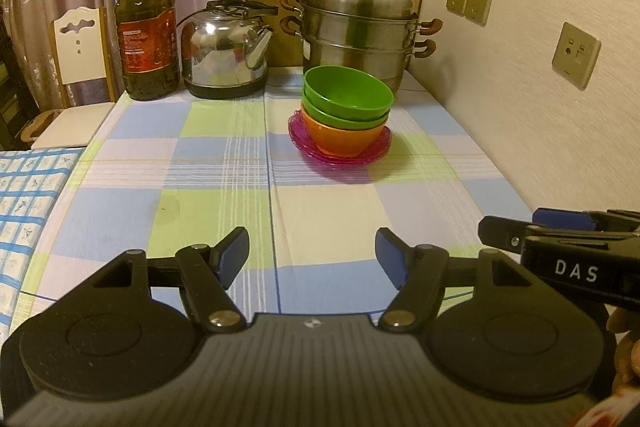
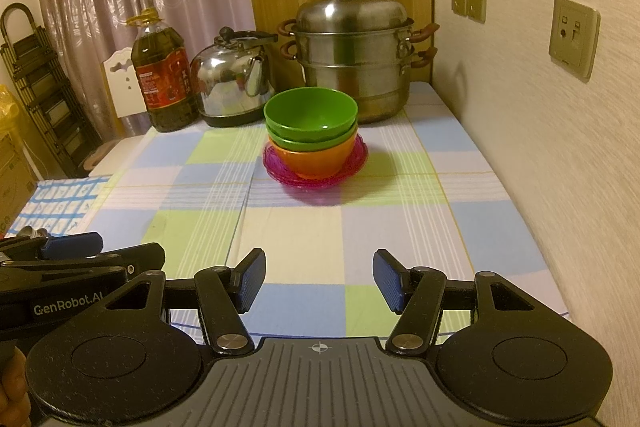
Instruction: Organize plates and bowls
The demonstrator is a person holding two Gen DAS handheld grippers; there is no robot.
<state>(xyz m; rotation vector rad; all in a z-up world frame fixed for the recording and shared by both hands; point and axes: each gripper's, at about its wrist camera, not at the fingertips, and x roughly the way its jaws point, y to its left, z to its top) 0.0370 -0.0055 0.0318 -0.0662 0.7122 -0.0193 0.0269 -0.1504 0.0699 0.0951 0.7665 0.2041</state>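
Two green bowls [image 1: 347, 95] [image 2: 311, 115] are nested in an orange bowl [image 1: 342, 139] [image 2: 316, 159], which stands on pink translucent plates [image 1: 376, 151] [image 2: 280, 173] at the far middle of the table. My left gripper [image 1: 312, 259] is open and empty, low over the near part of the table. My right gripper [image 2: 319, 279] is open and empty, beside the left one; it shows at the right edge of the left wrist view [image 1: 560, 239]. The left gripper shows at the left edge of the right wrist view [image 2: 80, 255]. Both are well short of the stack.
A checked cloth covers the table [image 1: 224, 187] [image 2: 400, 227]. Behind the stack stand a steel steamer pot [image 1: 360, 23] [image 2: 352, 51], a steel kettle [image 1: 228, 47] [image 2: 234, 79] and an oil bottle [image 1: 146, 31] [image 2: 164, 75]. A wall [image 1: 540, 87] runs along the table's right edge. A white chair [image 1: 80, 67] stands at far left.
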